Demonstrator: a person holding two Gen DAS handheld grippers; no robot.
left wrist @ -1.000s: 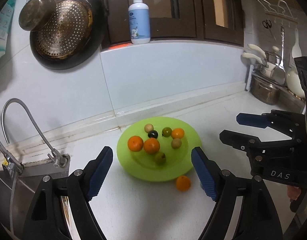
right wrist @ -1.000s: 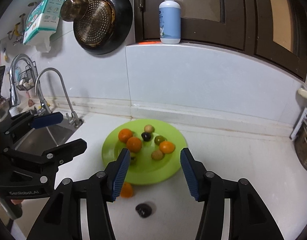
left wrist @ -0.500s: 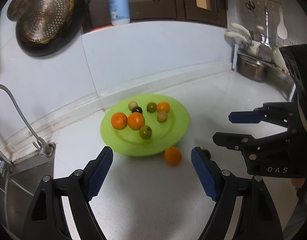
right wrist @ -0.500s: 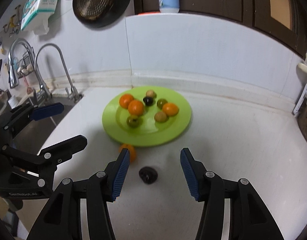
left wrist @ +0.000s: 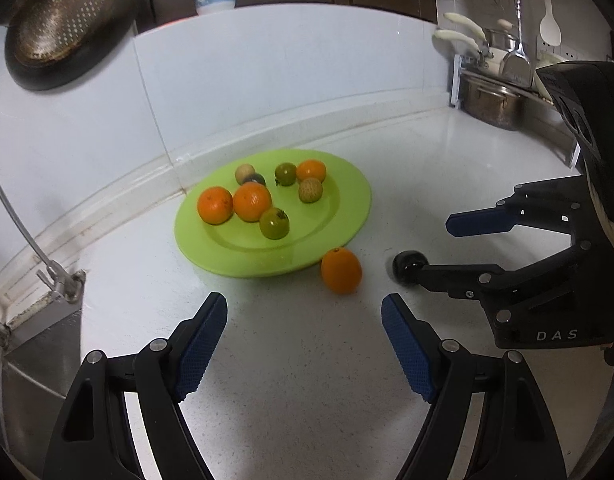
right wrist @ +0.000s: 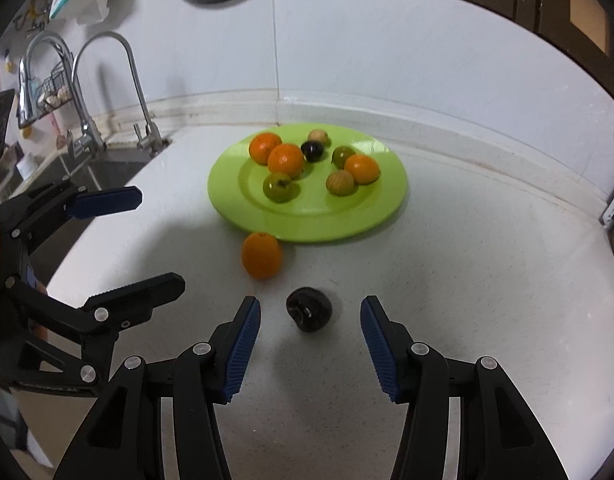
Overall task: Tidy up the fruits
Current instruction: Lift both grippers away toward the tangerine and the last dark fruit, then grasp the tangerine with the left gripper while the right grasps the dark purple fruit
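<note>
Since a second ago both tools have dropped closer to the white surface [right wrist: 487,280], so the loose fruit that sat low in each view now lies near the fingertips. The right tool [right wrist: 311,344] is spread wide and holds nothing, with the dark fruit [right wrist: 309,309] on the surface just ahead of the gap between its blue pads. The left tool [left wrist: 305,350] is likewise wide and holds nothing, its fingers pointing toward the loose orange [left wrist: 341,271], which lies a little beyond them and just beside the near rim of the green plate [left wrist: 347,216]; whether it touches the rim cannot be told. In the left wrist view the dark fruit sits partly hidden behind the lower finger of the right tool. On the plate lie three oranges, two green fruits, two pale brownish ones and one small dark one. Farther off, a faucet [right wrist: 119,80] stands over the sink [right wrist: 107,168] at the left, a steel pot [left wrist: 491,100] at the right, and a perforated pan [left wrist: 51,16] hangs on the wall.
</note>
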